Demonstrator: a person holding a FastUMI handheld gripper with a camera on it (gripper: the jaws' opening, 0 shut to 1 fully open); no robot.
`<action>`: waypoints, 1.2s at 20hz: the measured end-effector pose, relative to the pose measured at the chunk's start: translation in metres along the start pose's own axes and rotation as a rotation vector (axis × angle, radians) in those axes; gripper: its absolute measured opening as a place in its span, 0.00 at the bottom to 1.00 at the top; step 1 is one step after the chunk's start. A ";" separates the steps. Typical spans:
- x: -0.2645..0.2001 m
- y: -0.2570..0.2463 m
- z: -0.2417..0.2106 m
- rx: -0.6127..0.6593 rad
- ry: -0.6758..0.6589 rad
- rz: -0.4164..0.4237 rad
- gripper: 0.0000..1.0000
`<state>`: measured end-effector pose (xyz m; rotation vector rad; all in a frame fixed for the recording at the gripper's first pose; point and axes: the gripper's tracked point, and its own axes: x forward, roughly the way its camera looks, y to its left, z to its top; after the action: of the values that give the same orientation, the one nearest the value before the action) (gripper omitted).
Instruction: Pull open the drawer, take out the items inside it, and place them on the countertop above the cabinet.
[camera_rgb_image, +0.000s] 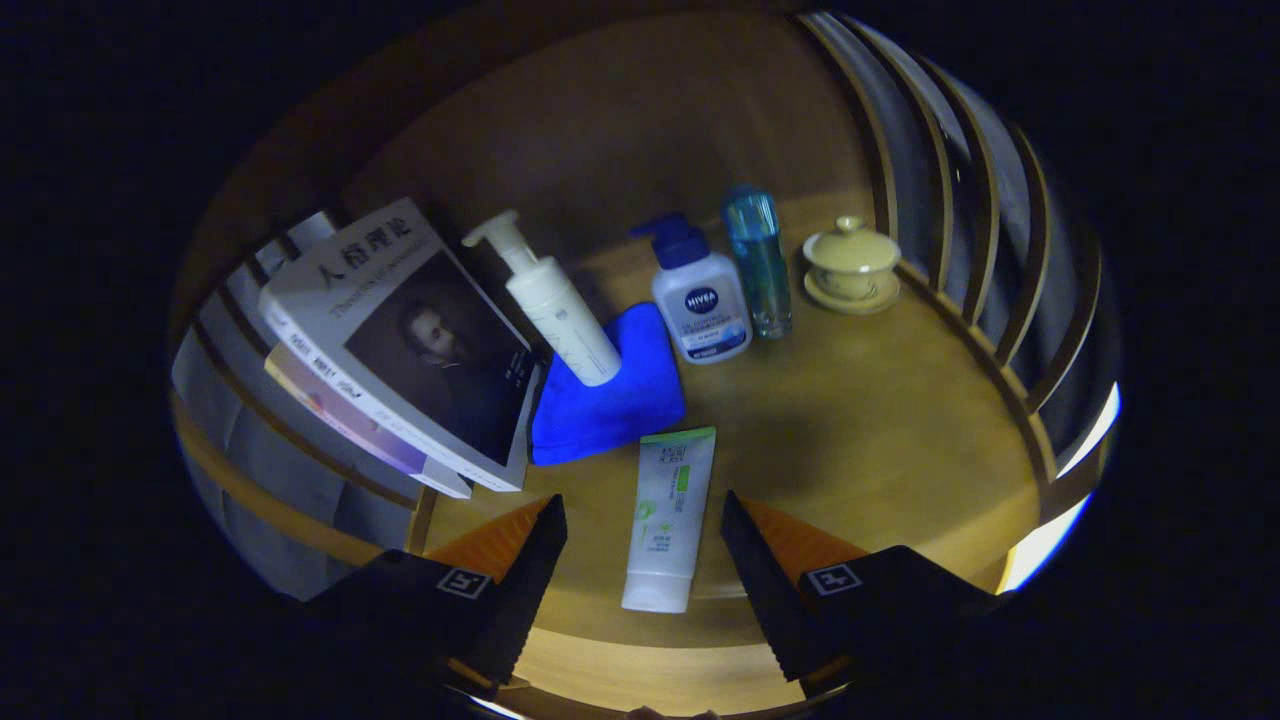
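White tube (668, 518) is laid flat on the wooden tabletop (880, 430), between the fingertips but untouched; gripper (643, 545) jaws are held wide, gripping nothing, so release is judged done; beyond it a blue cloth (610, 390), two pump bottles, a clear blue bottle (758, 262), a lidded cup (851, 262); books (400, 350) stacked beside the cloth.

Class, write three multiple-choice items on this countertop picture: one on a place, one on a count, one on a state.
1. Where does the tube lie?
A. between the fingers
B. on the books
C. beside the lidded cup

2. How many pump bottles stand on the countertop?
A. one
B. two
C. four

3. How is the gripper?
A. shut on the tube
B. shut on the cloth
C. open

A: a finger shows on each side of the tube.
B: a white pump bottle on the cloth and a blue-capped one.
C: fingers apart, touching nothing.
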<state>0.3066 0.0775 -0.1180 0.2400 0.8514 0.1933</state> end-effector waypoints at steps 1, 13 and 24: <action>-0.010 0.002 0.000 -0.043 -0.035 -0.008 0.98; -0.171 0.055 -0.042 -0.278 -0.528 0.027 0.98; -0.247 0.023 -0.140 -0.278 -0.799 -0.067 0.98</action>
<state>0.0395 0.0527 -0.0228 0.0140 0.0347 0.1328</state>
